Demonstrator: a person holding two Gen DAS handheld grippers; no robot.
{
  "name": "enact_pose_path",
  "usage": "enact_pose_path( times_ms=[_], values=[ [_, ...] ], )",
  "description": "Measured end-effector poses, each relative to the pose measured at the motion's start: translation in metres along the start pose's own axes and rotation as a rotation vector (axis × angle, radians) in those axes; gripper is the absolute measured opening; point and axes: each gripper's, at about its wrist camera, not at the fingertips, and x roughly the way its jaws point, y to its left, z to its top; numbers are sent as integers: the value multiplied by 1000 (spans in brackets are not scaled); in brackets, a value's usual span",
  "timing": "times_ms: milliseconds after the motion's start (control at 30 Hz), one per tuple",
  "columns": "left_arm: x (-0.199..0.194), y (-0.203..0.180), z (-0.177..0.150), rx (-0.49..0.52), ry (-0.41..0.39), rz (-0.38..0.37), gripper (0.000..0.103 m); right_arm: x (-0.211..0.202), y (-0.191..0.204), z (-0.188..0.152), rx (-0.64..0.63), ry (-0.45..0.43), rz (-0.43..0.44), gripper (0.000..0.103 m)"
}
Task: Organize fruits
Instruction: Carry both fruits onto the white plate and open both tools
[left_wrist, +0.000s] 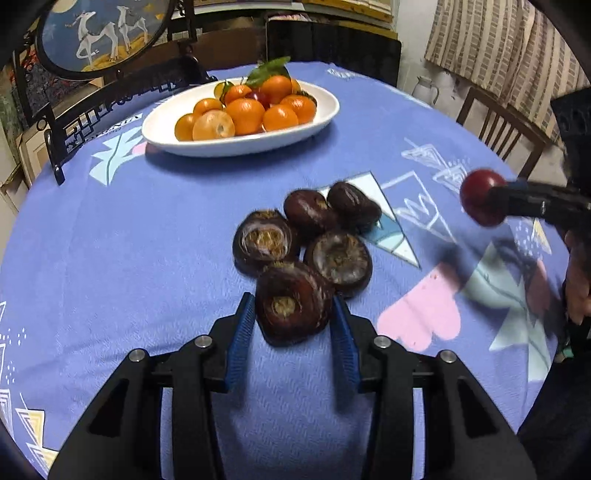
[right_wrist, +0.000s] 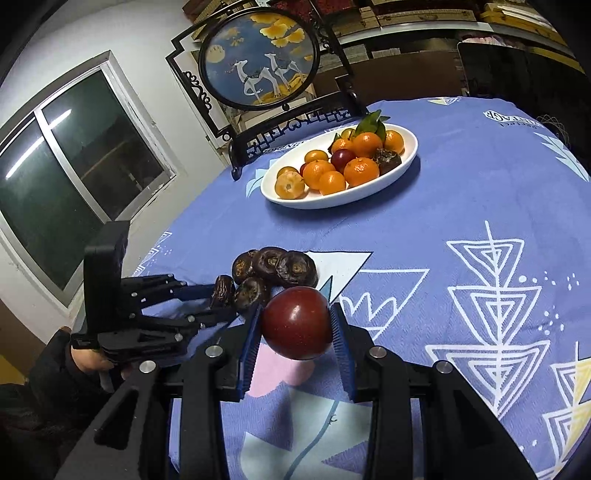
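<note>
Several dark brown water chestnuts (left_wrist: 314, 229) lie clustered mid-table. My left gripper (left_wrist: 293, 314) is shut on the nearest water chestnut (left_wrist: 291, 301); it also shows in the right wrist view (right_wrist: 221, 291). My right gripper (right_wrist: 295, 325) is shut on a red plum (right_wrist: 296, 323) and holds it above the cloth; the plum also shows at the right of the left wrist view (left_wrist: 480, 197). A white oval dish (left_wrist: 325, 114) at the far side holds several oranges (left_wrist: 243, 116), a plum and a dark fruit; it also shows in the right wrist view (right_wrist: 406, 155).
The round table has a blue patterned cloth (left_wrist: 147, 240). A black-framed round deer screen (right_wrist: 258, 59) stands behind the dish. A wooden chair (left_wrist: 495, 122) stands beyond the table's far right edge. A window (right_wrist: 74, 166) is at the left.
</note>
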Motion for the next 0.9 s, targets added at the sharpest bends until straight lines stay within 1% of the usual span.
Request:
enact_pose_path(
  times_ms=[33,67,133,233,267,367,500,600,700,733,800,900],
  values=[
    [1,0,2,0,-10,2,44,0,-1,0,2,1,0,37],
    [1,0,3,0,-11,1,44,0,-1,-1,5,3,1,37],
    [2,-1,3,5,-8,-10,41,0,0,-2,4,2,5,37],
    [-2,1,-2,-5,-11,-53,40,-3,1,-5,3,-1,8,37],
    [-5,1,-3,-10,-20,-57,40,-4,1,-5,4,-2,7,37],
    [-24,5,-8,-43,-69,-76,40,-8,-1,-3,7,-9,8,37],
    [-50,9,1,-53,-143,-64,40,-12,-2,7,4,-14,10,37],
    [-58,16,22,-61,-177,-62,40,-12,-2,27,-4,-22,10,37],
    [-54,24,55,-41,-209,-44,40,-5,-5,62,-15,-27,14,37],
    [-49,28,69,-35,-217,-29,40,0,-7,76,-12,-26,20,37],
    [-37,40,94,-58,-219,-33,40,12,-11,98,-8,-26,27,37],
    [-10,61,135,-97,-222,-23,40,43,-17,137,-1,-25,25,38]
  ],
)
